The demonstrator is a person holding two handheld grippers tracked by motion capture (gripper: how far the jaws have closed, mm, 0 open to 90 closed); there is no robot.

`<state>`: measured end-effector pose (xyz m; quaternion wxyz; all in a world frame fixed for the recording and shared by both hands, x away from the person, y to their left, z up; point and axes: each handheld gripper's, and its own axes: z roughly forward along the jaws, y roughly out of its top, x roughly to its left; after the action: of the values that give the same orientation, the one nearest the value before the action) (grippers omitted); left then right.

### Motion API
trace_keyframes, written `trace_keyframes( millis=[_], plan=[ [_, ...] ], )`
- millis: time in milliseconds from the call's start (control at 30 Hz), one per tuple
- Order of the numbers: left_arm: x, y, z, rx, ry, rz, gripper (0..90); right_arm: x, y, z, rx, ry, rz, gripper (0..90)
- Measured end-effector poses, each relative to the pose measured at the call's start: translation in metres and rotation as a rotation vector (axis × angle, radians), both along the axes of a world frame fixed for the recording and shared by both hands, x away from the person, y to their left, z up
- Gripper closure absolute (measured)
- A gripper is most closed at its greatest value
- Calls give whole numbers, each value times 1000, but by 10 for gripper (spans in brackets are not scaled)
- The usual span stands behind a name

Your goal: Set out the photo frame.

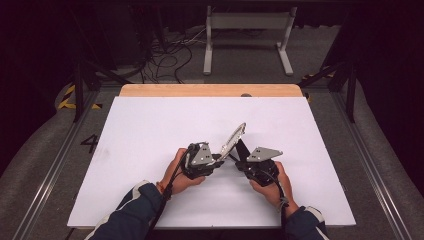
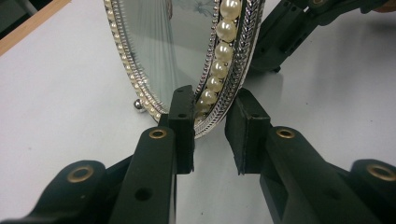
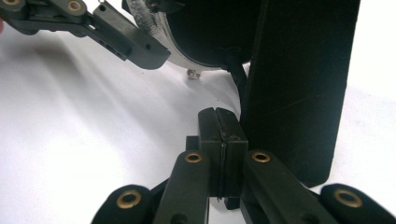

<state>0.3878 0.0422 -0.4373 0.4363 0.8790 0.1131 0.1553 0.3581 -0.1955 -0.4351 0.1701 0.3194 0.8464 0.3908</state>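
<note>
The oval pearl-rimmed mirror point(image 1: 234, 139) stands tilted on the white tabletop point(image 1: 150, 130), toward the middle of its near half, propped by its black back stand point(image 3: 299, 84). The left tongs point(image 2: 210, 128) straddle the mirror's lower rim, though whether their pads actually press it I cannot tell. The right tongs point(image 3: 218, 140) are closed on nothing, beside the stand. A loose hold could let the frame slip, and nudging the stand could fold it, dropping the mirror flat.
</note>
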Motion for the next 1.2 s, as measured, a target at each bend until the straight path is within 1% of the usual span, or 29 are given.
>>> trace_keyframes(
  millis=[100,133,267,467,567,633,667,800,967,1033,1133,1200],
  plan=[
    [-1,-1,0,6,-5,-1,728,1,-3,0,5,3,-1,900],
    [-1,-1,0,6,-3,-2,728,2,-4,0,-3,-1,-5,900],
    [-2,-2,1,-6,6,-13,732,5,-10,0,9,2,-7,900],
    [-2,-3,1,-11,16,-24,747,7,-14,0,10,-3,-17,900],
    [-2,-3,1,-15,19,-35,770,9,-16,0,5,-8,-29,900],
    [-3,-3,1,-11,17,-35,770,10,-19,-1,13,-7,-40,900],
    [-3,-4,1,-17,19,-34,770,11,-19,-1,14,-7,-43,900],
    [-2,-4,1,-20,26,-38,770,12,-20,-1,15,-5,-45,900],
    [-2,-5,1,-16,23,-41,765,14,-23,-1,31,6,-46,900],
    [-2,-5,0,-15,27,-38,759,16,-25,-1,36,9,-50,900],
    [-1,-6,-1,-15,35,-39,758,18,-27,-1,38,10,-58,900],
    [-1,-6,-1,-13,31,-40,754,18,-27,-1,32,3,-57,900]
  ],
)
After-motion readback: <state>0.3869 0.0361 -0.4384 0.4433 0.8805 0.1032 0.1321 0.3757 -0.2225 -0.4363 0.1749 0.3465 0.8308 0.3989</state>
